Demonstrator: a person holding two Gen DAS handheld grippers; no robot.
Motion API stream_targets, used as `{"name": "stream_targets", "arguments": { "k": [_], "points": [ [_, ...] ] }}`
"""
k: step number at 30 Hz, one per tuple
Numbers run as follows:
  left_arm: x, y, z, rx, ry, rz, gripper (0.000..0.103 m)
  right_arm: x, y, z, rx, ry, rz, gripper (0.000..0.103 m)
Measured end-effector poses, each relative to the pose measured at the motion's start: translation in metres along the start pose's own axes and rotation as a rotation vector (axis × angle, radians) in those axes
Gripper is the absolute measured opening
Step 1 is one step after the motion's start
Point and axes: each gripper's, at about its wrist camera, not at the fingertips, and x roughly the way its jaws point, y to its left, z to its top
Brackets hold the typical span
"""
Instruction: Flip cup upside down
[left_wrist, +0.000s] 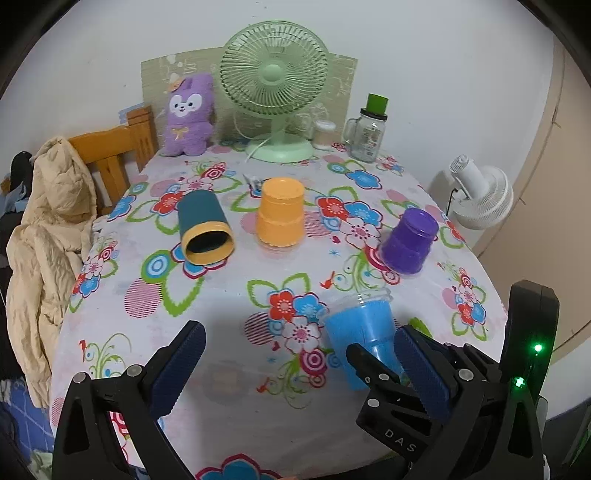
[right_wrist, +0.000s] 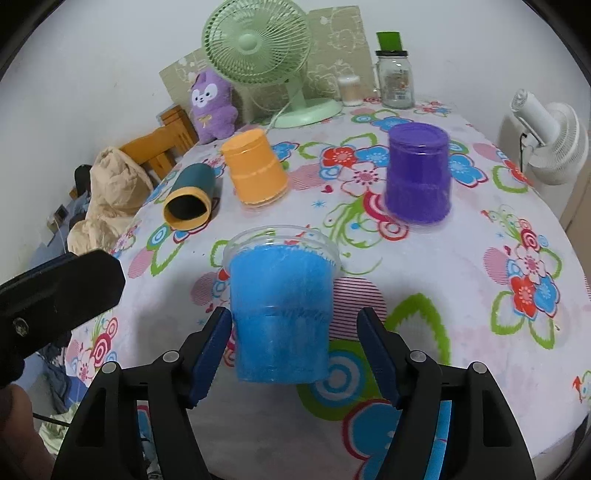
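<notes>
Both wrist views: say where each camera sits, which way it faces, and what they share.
Left wrist: rides the left gripper, open, facing across the table toward the green fan; the right gripper shows at lower right.
Right wrist: rides the right gripper, jaws flanking the blue cup; the left gripper intrudes at left.
Shared: blue cup, orange cup, purple cup, fan.

blue cup: clear glossy plastic, rough blue lining
purple cup: translucent plastic, shiny
orange cup: matt plastic, smooth
teal cup: matt, yellow rim
tablecloth: floral cloth, matt
right gripper: black plastic, ribbed blue pads, metal pins
fan: green plastic
jar: clear glass
chair: glossy wood
toy: plush
</notes>
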Motion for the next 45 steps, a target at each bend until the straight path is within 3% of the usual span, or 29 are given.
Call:
{"name": "stream_targets", "arguments": {
  "k": [9,28,45],
  "points": [
    [0.001,-0.019,0.001,0.008,0.020,-0.039,0.103,-0.014,-0.021,-0.006,0.037,0.026,0.005,0.073],
    [0.010,-0.061,0.003,0.051,0.059,-0.070,0.103,-0.066,-0.059,-0.016,0.056,-0.035,-0.010,0.073],
    [0.050,-0.093,-0.004,0.099,0.139,-0.082,0.103,-0.094,-0.114,-0.038,0.186,-0.039,-0.072,0.073]
  ]
}}
